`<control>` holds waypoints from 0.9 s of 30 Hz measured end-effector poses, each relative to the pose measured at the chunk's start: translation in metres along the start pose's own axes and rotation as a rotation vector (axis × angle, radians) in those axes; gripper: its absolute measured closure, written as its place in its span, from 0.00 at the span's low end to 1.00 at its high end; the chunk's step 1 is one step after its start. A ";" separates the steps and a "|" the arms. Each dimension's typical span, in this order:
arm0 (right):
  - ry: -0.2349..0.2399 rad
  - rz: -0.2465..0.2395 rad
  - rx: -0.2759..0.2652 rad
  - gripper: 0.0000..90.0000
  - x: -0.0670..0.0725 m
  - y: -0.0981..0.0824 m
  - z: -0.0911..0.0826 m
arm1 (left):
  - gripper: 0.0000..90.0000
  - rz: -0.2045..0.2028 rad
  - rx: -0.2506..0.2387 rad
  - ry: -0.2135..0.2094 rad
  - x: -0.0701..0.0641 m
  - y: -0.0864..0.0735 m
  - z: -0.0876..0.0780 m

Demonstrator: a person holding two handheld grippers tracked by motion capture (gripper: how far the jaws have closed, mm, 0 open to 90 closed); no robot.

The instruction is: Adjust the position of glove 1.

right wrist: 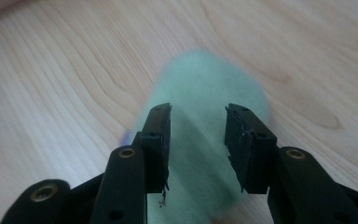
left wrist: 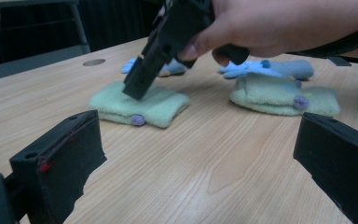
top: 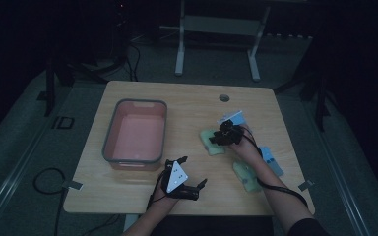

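High view: no brand, label or readable writing shows on any of the things on the table. The work in hand is a pale green sock [top: 211, 141], a soft, fleecy piece folded flat, with a small purple dot on its edge that shows in the left gripper view [left wrist: 138, 120]. It lies on the wooden table [top: 187, 98] right of the middle, and the right gripper [top: 225, 133] points down onto its top. In the right gripper view the green sock [right wrist: 200, 84] is blurred and runs beneath and between the two black jaws, which stand partly open with a gap between them; the pads do not press on the cloth, and whether the tips touch it I cannot tell. In the left gripper view the right gripper [left wrist: 137, 86] meets the sock's upper face at a slant, held by the right hand [left wrist: 270, 23].

Just right of it lies a second green sock [top: 247, 176] of the same make, and beside that a light blue sock [top: 271, 161]; another blue piece [top: 232, 118] lies behind the first sock. A pink tub [top: 137, 132] with a grey rim stands on the left half of the table. The left gripper [top: 193, 173] rests near the front edge, its jaws spread wide and holding nothing.
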State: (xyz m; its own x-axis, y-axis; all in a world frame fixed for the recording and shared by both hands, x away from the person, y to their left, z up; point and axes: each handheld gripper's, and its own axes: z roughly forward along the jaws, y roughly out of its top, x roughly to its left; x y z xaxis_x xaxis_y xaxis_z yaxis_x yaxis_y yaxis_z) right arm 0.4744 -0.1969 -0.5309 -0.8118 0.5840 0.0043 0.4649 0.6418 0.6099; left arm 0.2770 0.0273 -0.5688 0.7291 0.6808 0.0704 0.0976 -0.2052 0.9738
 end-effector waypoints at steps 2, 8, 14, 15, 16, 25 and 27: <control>0.015 -0.021 0.005 0.69 -0.002 -0.003 0.004 | 0.02 -0.001 -0.001 -0.003 0.000 0.000 0.000; -0.005 -0.055 0.038 0.79 0.004 -0.001 0.008 | 0.02 -0.010 -0.002 -0.006 0.001 0.000 0.000; -0.026 -0.029 0.038 0.88 0.007 0.000 0.009 | 0.02 0.001 0.002 -0.003 0.000 0.000 0.000; -0.036 -0.004 0.036 0.91 0.009 0.000 0.009 | 0.02 0.000 0.003 -0.002 0.000 0.000 0.000; -0.043 0.012 0.036 0.92 0.010 0.000 0.010 | 0.02 -0.002 0.002 -0.001 0.000 0.000 0.000; -0.103 0.104 0.023 0.95 0.017 0.003 0.007 | 0.02 -0.003 0.002 -0.002 0.000 0.000 0.000; -0.112 0.117 0.021 0.96 0.019 0.004 0.005 | 0.02 -0.005 0.001 0.000 0.000 0.000 0.000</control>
State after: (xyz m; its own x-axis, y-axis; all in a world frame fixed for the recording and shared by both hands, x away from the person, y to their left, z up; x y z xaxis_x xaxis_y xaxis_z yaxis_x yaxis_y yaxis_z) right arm 0.4629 -0.1812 -0.5321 -0.7077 0.7064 -0.0146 0.5624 0.5758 0.5934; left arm 0.2773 0.0274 -0.5688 0.7287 0.6817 0.0649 0.1021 -0.2020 0.9741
